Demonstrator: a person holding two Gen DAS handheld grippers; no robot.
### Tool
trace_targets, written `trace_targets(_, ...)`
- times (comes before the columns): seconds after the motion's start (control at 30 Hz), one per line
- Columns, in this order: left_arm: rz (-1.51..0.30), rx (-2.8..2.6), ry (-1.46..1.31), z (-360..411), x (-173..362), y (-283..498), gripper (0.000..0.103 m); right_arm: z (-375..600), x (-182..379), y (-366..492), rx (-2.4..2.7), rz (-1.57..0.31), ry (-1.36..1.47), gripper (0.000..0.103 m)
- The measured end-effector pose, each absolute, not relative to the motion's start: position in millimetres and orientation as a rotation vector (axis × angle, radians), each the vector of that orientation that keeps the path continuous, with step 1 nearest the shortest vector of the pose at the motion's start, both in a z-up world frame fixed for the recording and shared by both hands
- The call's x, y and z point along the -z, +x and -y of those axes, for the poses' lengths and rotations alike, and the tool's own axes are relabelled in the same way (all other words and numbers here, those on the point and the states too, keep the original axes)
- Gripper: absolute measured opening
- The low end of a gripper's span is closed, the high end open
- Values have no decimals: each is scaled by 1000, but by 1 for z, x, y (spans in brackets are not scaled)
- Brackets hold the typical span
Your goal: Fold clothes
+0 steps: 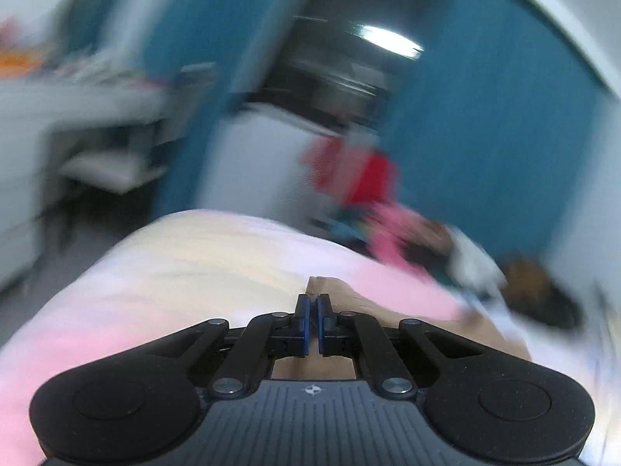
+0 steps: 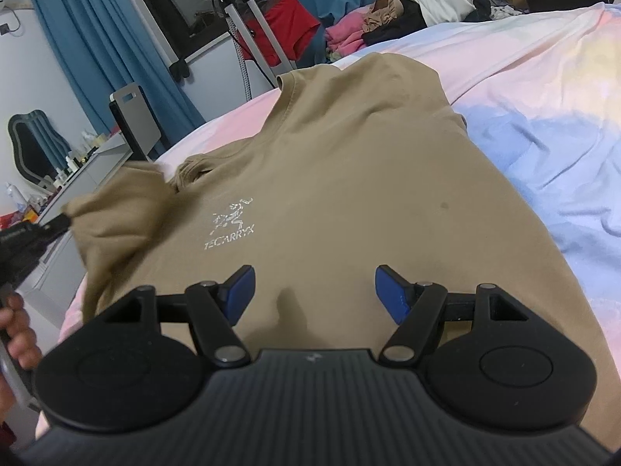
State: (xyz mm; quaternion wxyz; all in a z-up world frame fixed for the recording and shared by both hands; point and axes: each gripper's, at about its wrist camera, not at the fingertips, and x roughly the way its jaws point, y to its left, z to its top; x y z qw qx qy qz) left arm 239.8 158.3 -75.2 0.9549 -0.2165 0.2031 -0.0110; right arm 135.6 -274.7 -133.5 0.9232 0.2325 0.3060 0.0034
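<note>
Our left gripper (image 1: pixel 313 306) sits low centre in the left wrist view, blue pads (image 1: pixel 306 322) pressed nearly together & clenched on a bit of tan cloth poking up just past the tips; the rest of that view is smeared w/ blur. In the right wrist view that same gripper (image 2: pixel 64 223) shows at the left edge, pinching the sleeve (image 2: pixel 116 206) of the tan T-shirt (image 2: pixel 349 178) & holding it raised off the bed, w/ a hand (image 2: pixel 19 334) behind it at lower left. Our right gripper (image 2: pixel 314 291) is at bottom centre, released, blue pads (image 2: pixel 240 287) spread wide just above the shirt's lower body; we see nothing between them, and can't tell if the tips touch the cloth. The shirt lies spread front-up across the middle of the frame, silver logo (image 2: pixel 231 223) left of centre, collar (image 2: pixel 287 89) toward upper middle. Under it is the pink, yellow & blue bedspread (image 2: pixel 543 116), filling the right side. Farther out, a pile of clothes (image 2: pixel 407 11) sits at upper right, a red garment (image 2: pixel 287 19) near top centre, blue curtains (image 2: pixel 97 39) at upper left, & a dresser w/ bottles (image 2: pixel 77 163) at mid left.
</note>
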Motion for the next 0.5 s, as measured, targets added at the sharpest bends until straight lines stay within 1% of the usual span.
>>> trace_targets(0.1,-481,-180,-539,-199,88,242,4,275,134,135,-7,-630,475,71)
trace_targets(0.13,-507,-231,-541,-208,94,242,0,275,134,135,-5,-632,477,71)
trace_targets(0.23,-526,-332,-587,-234,103,236,0,275,134,136,-4,-634,477,71)
trace_targets(0.3,-526,-311,-674,-250,107,235,1,275,134,136,-5,-637,475,71)
trace_targets(0.33,-525,-294,-722,-258,109,235,3,275,135,136,-6,-639,475,71)
trace_targets(0.37,-525,-265,-745,-262,110,237,9,274,135,137,-7,-640,474,71)
trace_targets(0.4,-526,-230,-742,-263,109,241,13,274,135,136,-8,-641,473,71)
trace_targets(0.43,-521,-185,-723,-262,108,245,22,273,135,136,-9,-641,472,71)
trace_targets(0.47,-521,-150,-705,-259,109,250,40,273,135,137,-9,-642,469,72)
trace_targets(0.5,-524,-119,-688,-255,110,254,49,272,136,137,-9,-644,468,72)
